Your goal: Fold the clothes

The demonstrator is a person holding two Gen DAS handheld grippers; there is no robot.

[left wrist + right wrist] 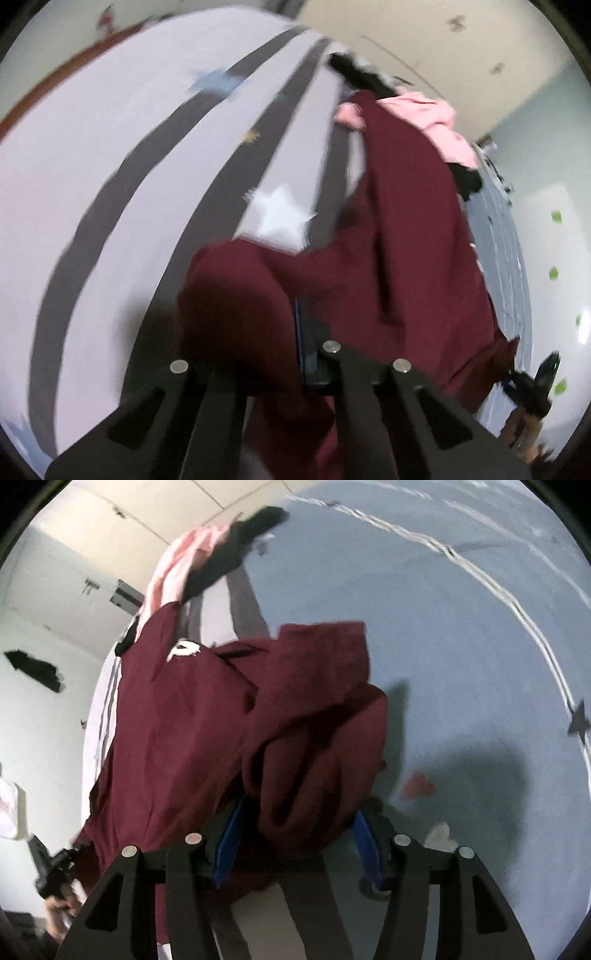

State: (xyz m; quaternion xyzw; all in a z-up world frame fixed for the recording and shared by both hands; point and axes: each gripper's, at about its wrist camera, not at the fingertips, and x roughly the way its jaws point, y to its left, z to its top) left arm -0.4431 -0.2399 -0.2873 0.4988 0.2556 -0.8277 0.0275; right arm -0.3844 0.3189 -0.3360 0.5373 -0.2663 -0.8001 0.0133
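While the dark red shirt (406, 258) lies on the bed (110, 166), the left claw (306, 354) is pinched together on a bunched part of it. A white star (277, 216) on the striped cover shows just beside the cloth. Farther along, a pink garment (436, 114) and a black one (354, 74) lie past the shirt. On the right, the right claw (295, 827) has its blue pads (231, 834) clamped around a thick fold of the shirt, over the blue sheet (461, 646).

We see a bedsheet (110, 147) with grey stripes and stars, cream wall panels (461, 55), and pale green wall (37, 720) beyond.
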